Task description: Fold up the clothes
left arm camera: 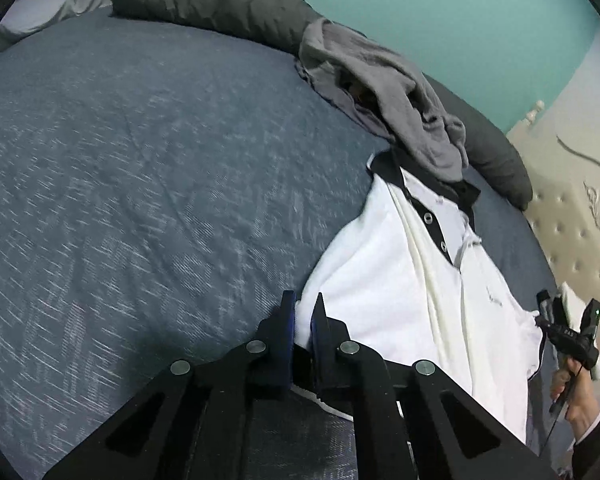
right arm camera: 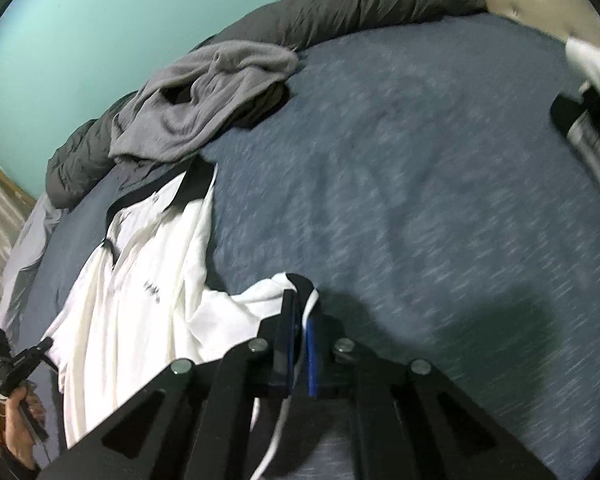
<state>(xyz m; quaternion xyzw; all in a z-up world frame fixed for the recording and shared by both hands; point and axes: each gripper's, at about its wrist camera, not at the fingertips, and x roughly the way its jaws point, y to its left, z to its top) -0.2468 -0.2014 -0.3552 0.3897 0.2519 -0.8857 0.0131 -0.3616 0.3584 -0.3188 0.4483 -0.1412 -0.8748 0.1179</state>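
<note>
A white polo shirt (left arm camera: 380, 280) with a black collar and button placket lies front-up on the blue bedspread (left arm camera: 140, 160). My left gripper (left arm camera: 303, 312) sits at the shirt's left edge, shut, with white cloth pinched between its blue pads. In the right wrist view the same shirt (right arm camera: 140, 280) stretches away to the left. There my right gripper (right arm camera: 300, 314) is shut on the black-trimmed sleeve, which is bunched up off the bed. Each gripper also shows in the other view, held in a hand: the right gripper (left arm camera: 568, 312) and the left gripper (right arm camera: 24, 356).
A crumpled grey garment (left arm camera: 380, 92) (right arm camera: 204, 100) lies just beyond the shirt's collar. Behind it a dark grey duvet (left arm camera: 220, 4) (right arm camera: 360, 0) runs along the teal wall. A cream tufted headboard (left arm camera: 572, 232) and a pale pillow (left arm camera: 60, 0) border the bed. A metal tube (right arm camera: 588, 140) crosses the right edge.
</note>
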